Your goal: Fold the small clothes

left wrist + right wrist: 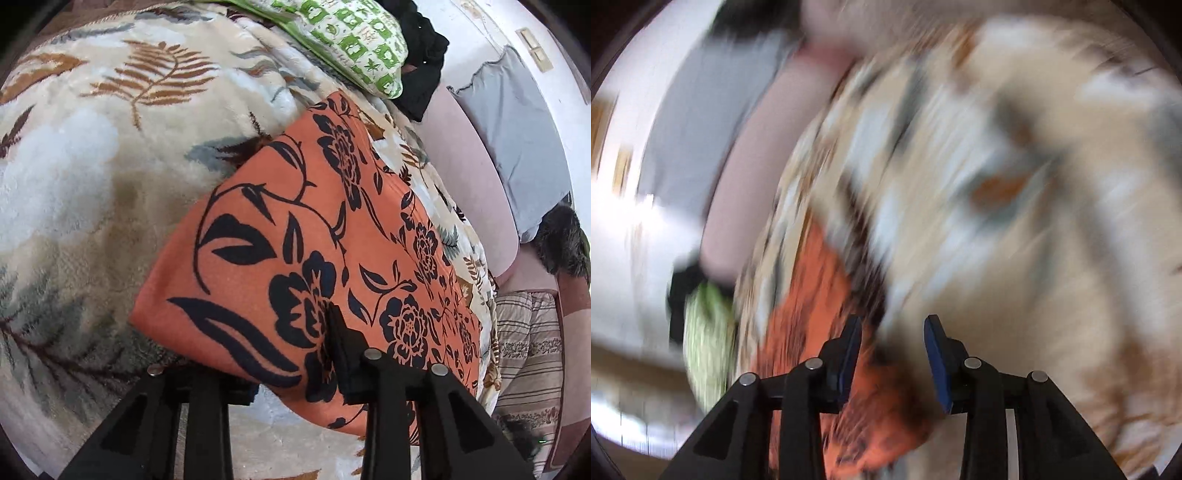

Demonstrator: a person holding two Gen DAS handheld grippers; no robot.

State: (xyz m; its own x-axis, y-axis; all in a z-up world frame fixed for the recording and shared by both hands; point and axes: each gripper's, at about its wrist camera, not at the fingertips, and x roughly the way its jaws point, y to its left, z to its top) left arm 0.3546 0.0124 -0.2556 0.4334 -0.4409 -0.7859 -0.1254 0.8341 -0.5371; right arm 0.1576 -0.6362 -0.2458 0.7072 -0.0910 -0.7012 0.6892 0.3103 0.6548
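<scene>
Closest in the left wrist view, at the bottom edge: left gripper, pointing down at the near edge of an orange floral cloth. One black finger flat on top of the fabric, the other hidden under the hem, with cloth across the gap between them; cannot tell whether clamped or only resting. Beyond the fingers, the cloth itself, folded into a rough rectangle with black flowers and leaves, lying flat on a cream leaf-print blanket and reaching away toward the upper right. Further off past its far end, a green-and-white patterned cushion on the blanket, touching a black garment just beside it. To the right of the blanket, a pale pink padded edge, then a grey pillow against the white wall, and striped fabric lower right. In the right wrist view, heavily blurred: right gripper up front, blue-padded fingers clearly apart, nothing between them, over the blanket just beside the same orange cloth, with the green cushion a smear at far left.
</scene>
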